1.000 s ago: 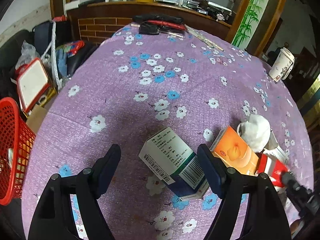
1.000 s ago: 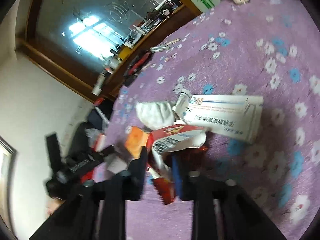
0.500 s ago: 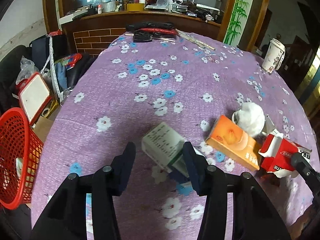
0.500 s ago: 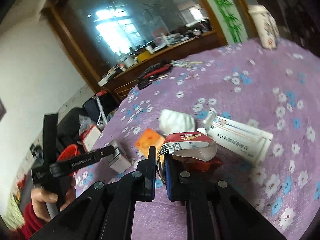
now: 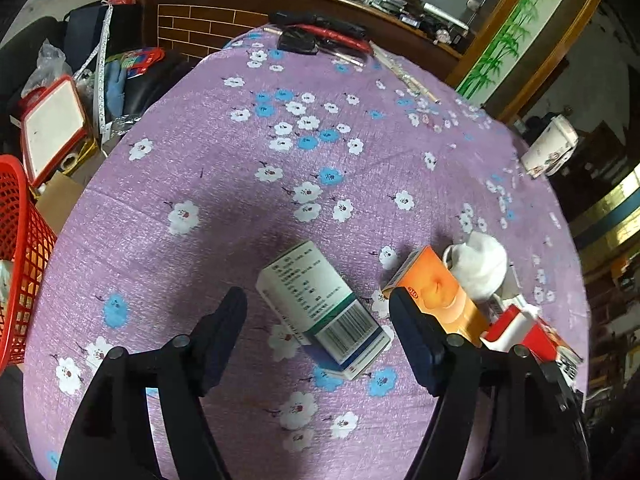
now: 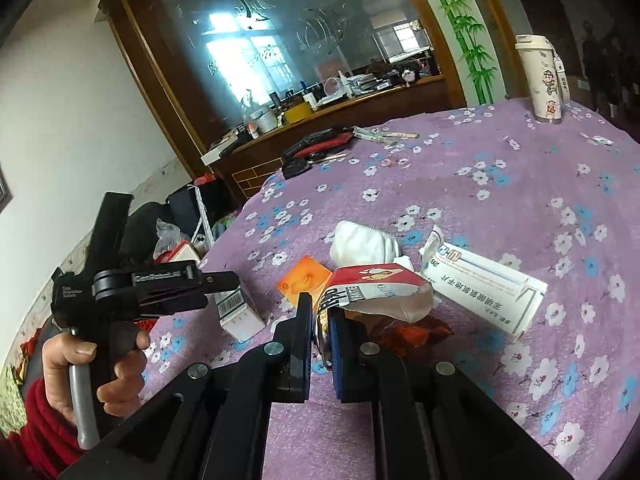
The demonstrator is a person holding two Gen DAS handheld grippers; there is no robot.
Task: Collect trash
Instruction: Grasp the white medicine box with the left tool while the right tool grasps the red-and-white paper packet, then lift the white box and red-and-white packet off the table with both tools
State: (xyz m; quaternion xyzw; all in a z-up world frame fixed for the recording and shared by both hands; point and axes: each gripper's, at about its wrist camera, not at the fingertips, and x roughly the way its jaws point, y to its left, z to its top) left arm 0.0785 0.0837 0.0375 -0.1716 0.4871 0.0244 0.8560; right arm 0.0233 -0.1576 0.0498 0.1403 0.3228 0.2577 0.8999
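Observation:
A white and blue medicine box point(image 5: 324, 306) lies on the purple flowered table, between the fingers of my open left gripper point(image 5: 318, 316); the fingers stand apart from its sides. It also shows in the right wrist view point(image 6: 236, 312). My right gripper point(image 6: 320, 316) is shut on a crumpled red and white packet point(image 6: 376, 286), held just above the table; the packet also shows in the left wrist view point(image 5: 532, 334). An orange box point(image 5: 438, 292), a white tissue wad point(image 5: 480, 264) and a long white carton point(image 6: 484, 288) lie beside it.
A red mesh basket point(image 5: 18, 260) stands off the table's left edge. A white tumbler point(image 6: 538, 80) stands at the far right of the table. Black and red items point(image 5: 320, 32) lie at the far edge. Clutter sits on the floor at left.
My left gripper opened wider and came down around the medicine box. My right gripper lifted and levelled, still holding the red and white packet.

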